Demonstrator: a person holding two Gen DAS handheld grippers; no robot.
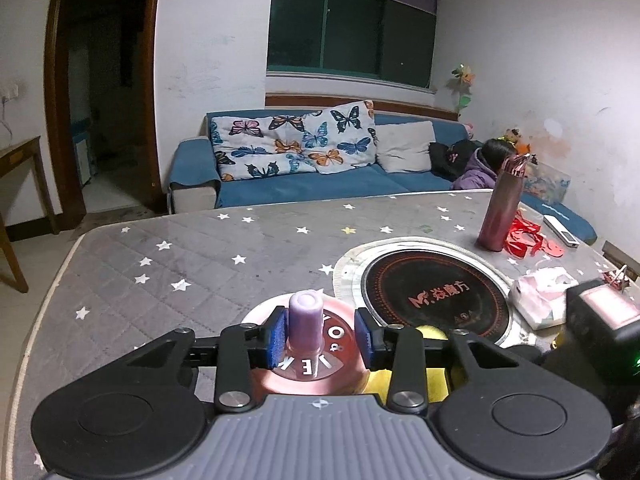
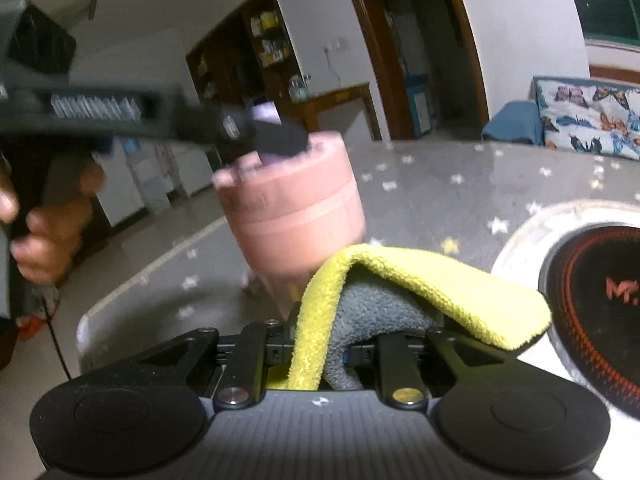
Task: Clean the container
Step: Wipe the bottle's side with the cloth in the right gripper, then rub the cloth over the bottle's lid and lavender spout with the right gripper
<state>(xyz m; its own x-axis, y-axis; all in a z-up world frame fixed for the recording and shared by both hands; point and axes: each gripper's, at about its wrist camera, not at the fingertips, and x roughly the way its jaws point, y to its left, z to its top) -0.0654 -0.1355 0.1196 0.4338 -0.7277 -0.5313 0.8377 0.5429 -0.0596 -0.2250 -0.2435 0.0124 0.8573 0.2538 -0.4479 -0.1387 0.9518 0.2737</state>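
The pink container (image 2: 292,208) is lifted off the grey starred table (image 1: 192,252), near its front edge and tilted a bit. It hangs from the purple spout (image 1: 305,322) on its lid. The left gripper (image 1: 320,336) has its blue pads (image 1: 279,336) on either side of that spout; the left pad touches it, while the right one seems to stand a little off, so the grip looks loose from here. The right gripper (image 2: 320,344) pinches a folded yellow and grey cloth (image 2: 400,292), whose fold lies against the container's lower side.

I'd say the wiping of the outer wall is under way, or just starting. Next the cloth must press and sweep round the wall while the left one steadies or turns the container; held only by the spout, it could swing or slip.

Beyond lie a round black hotplate (image 1: 436,296), a bottle (image 1: 502,208) and a plastic bag (image 1: 540,296).
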